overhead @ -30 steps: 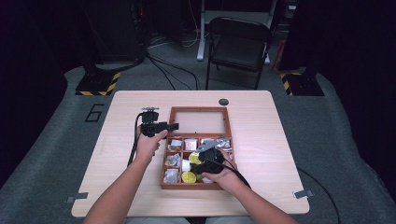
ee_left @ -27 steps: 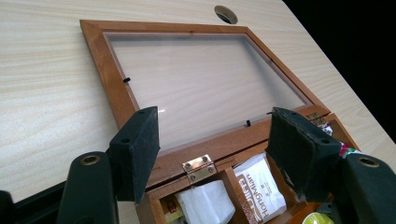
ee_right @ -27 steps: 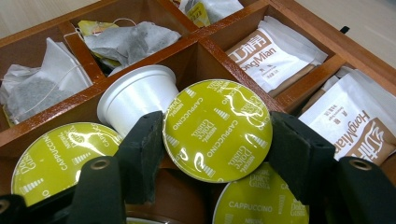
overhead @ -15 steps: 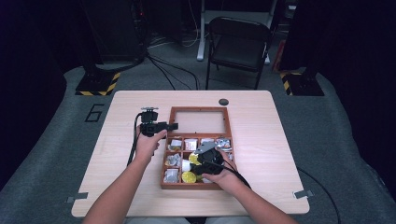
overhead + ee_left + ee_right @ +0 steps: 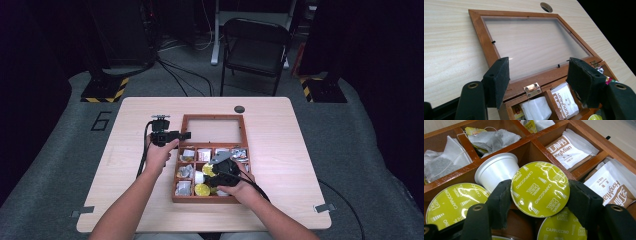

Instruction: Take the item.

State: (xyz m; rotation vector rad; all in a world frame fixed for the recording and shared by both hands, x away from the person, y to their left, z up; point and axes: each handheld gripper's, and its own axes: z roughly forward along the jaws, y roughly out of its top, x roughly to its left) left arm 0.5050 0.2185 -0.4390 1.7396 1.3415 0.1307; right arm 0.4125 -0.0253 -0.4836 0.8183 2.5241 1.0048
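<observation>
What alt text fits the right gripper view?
The right gripper clamps a green cappuccino capsule by its rim over a wooden compartment box. More capsules, tea bags and HongMian sachets fill its compartments.

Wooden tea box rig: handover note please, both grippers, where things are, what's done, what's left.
Right gripper: shut on a green cappuccino capsule, held over the box's near compartments.
Left gripper: open, holding nothing, beside the hinge edge of the wooden box.
Glass lid lies fully open, flat on the table.
In the box: more green capsules, one white capsule lying tilted, tea bags, HongMian sachets.
Done: lid open, one capsule gripped.
Left: probably lift or place that capsule; destination unclear. Lid not yet closed.
</observation>
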